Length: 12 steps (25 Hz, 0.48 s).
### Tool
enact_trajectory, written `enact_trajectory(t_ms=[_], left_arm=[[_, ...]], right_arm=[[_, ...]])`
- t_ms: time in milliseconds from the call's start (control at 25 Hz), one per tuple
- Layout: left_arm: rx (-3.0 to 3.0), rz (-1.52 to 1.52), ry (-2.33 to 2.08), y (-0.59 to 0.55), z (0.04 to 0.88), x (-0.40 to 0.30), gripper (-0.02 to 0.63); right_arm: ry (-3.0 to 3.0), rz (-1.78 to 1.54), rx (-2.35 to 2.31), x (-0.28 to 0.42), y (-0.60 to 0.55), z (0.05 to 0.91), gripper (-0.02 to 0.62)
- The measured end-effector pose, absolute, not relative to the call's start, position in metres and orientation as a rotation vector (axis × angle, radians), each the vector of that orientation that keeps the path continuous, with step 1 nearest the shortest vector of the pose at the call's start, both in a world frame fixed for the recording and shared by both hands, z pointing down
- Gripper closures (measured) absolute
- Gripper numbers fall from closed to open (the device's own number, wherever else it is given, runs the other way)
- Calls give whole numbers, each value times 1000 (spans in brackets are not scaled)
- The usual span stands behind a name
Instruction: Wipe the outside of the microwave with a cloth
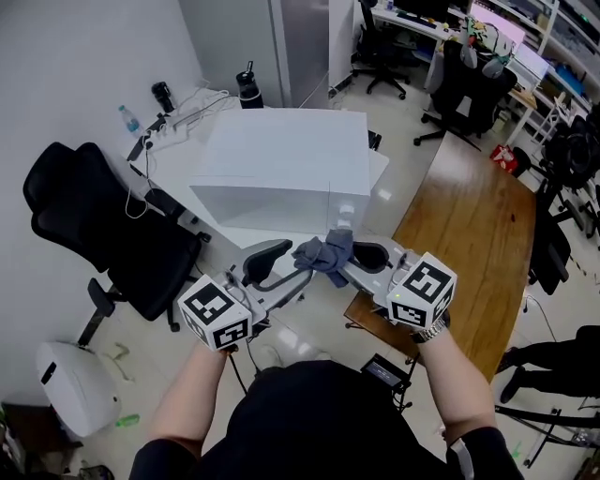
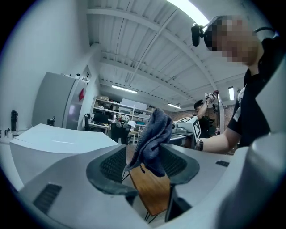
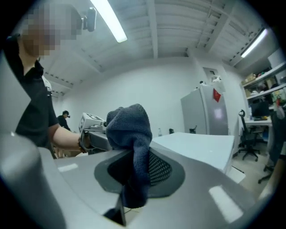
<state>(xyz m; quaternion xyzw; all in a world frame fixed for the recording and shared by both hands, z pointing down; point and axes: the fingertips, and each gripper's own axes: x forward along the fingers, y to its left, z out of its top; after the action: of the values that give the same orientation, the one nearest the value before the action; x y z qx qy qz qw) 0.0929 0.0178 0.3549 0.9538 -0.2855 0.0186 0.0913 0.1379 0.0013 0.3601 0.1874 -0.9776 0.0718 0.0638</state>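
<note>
The microwave [image 1: 281, 159] sits on a desk [image 1: 172, 161], with an office chair [image 1: 103, 225] to its left and a second desk [image 1: 469, 234] to its right. In front of it, the left hand-held gripper [image 1: 279, 272] and right hand-held gripper [image 1: 361, 265] face each other, the cloth [image 1: 325, 253] between them.

The head view is bright and evenly lit from overhead, sharp through the middle. The white microwave [image 1: 281, 159] nearly washes out against the pale wall, and shadows under the furniture are soft. A pale sheen lies on the wooden table [image 1: 469, 225], with small glare spots on the glossy floor [image 1: 398, 108].

Both gripper views are fisheye: the ceiling beams bow, and the corners fall to black. A ceiling strip light [image 2: 187, 11] blows out at the upper right of the left gripper view, and another [image 3: 109, 20] at the upper left of the right gripper view.

Near the lens, the bodies of the left gripper [image 2: 145, 163] and right gripper [image 3: 134, 170] are soft. The dark cloth [image 2: 154, 141] keeps its texture.
</note>
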Motion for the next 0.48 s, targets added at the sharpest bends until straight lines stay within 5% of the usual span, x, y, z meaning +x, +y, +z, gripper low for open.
enact_trajectory(t_ms=[480], left_arm=[[2929, 16, -593, 61, 340, 110, 368]], right_arm=[[-3047, 199, 0, 106, 56, 334, 526]])
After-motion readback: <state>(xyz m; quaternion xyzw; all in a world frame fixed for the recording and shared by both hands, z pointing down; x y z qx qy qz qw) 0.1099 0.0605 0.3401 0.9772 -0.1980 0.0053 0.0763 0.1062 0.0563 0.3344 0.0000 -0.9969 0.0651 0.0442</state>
